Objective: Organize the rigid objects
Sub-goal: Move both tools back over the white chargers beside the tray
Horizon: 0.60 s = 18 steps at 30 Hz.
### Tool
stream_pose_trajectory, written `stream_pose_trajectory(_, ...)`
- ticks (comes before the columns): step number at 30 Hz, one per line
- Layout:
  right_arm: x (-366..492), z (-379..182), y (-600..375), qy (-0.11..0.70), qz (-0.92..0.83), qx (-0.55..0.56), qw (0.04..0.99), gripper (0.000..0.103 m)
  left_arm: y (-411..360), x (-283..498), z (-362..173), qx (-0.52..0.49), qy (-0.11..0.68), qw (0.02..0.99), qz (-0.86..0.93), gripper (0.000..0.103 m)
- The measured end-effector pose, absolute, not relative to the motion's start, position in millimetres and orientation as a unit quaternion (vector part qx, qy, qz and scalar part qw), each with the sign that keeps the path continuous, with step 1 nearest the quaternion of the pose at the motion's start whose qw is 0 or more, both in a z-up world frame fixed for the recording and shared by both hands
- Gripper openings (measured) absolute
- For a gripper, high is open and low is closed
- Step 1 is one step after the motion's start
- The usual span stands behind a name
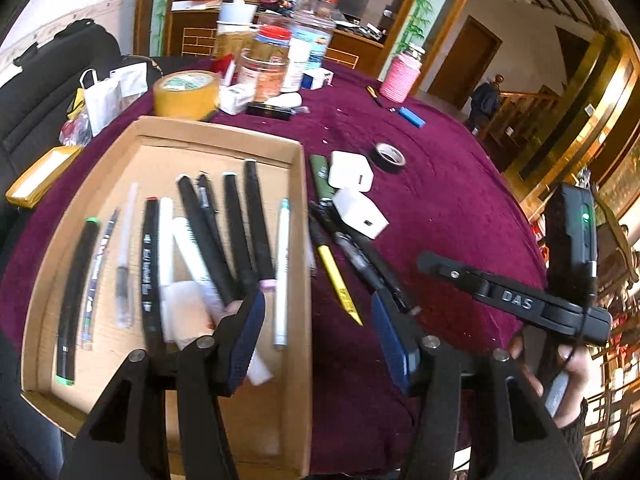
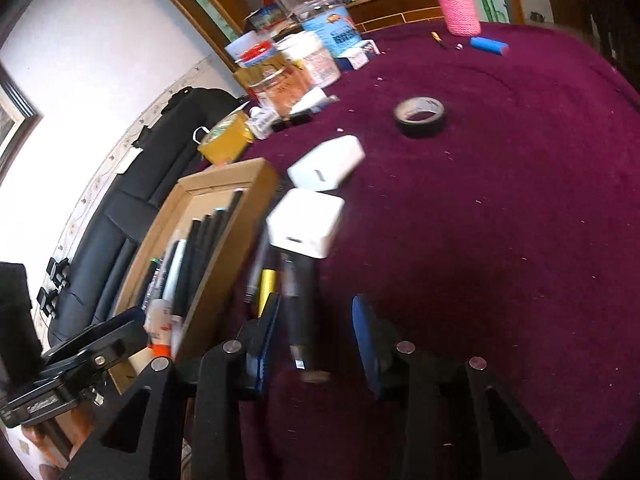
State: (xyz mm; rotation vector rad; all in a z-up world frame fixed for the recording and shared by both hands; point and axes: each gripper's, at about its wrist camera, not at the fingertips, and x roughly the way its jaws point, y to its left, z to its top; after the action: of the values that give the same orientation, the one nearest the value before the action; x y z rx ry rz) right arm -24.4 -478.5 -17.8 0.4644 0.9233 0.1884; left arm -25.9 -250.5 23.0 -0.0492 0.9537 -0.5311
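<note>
- Looking down my left claw (image 1: 318,332), I see it part open with nothing in it, over the right wall of the cardboard tray (image 1: 306,280).
- My right claw (image 2: 316,332) is part open too. A dark pen (image 2: 300,304) sits between the pads, but they do not squeeze it.
- Most pens (image 1: 224,232) already lie in the tray. A few more, one a yellow pen (image 1: 338,280), lie on the surface (image 1: 440,200) just beside it, by two white chargers (image 1: 360,212).
- I think the pens are light, stiff and smooth, so they may roll. I would grab one at its middle.
- The chargers look hard and slippery. I would pinch their flat sides.
- I can read "DAS" on the other claw's arm (image 1: 516,302). The pen writing is too blurry.
</note>
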Motion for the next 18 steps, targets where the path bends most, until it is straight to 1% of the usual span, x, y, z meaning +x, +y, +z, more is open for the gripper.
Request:
stream_pose_trajectory(4, -18, -24, -486, 0.447, 0.094, 0.227, 0.86, 0.039, -260, -31, 23, -0.019, 0.456, 0.852, -0.256, 0.055)
stream_pose_trajectory(5, -17, -24, -487, 0.448, 0.098, 0.227, 0.859, 0.04, -262, -32, 23, -0.018, 0.454, 0.853, -0.256, 0.056)
stream_pose_trajectory(6, -14, -21, -485, 0.446, 0.102, 0.224, 0.861, 0.049, -263, -32, 22, -0.02, 0.455, 0.853, -0.254, 0.058)
stream_pose_trajectory(8, -9, -18, -481, 0.44, 0.106, 0.214, 0.866, 0.059, -264, -30, 21, -0.023, 0.46, 0.852, -0.251, 0.059)
stream_pose_trajectory(12, -2, -15, -476, 0.444, 0.115, 0.204, 0.865, 0.059, -267, -19, 22, -0.029, 0.458, 0.852, -0.25, 0.065)
stream_pose_trajectory(18, -4, -31, -459, 0.467, 0.118, 0.172, 0.859, 0.059, -288, 10, 23, -0.017, 0.474, 0.842, -0.256, 0.065)
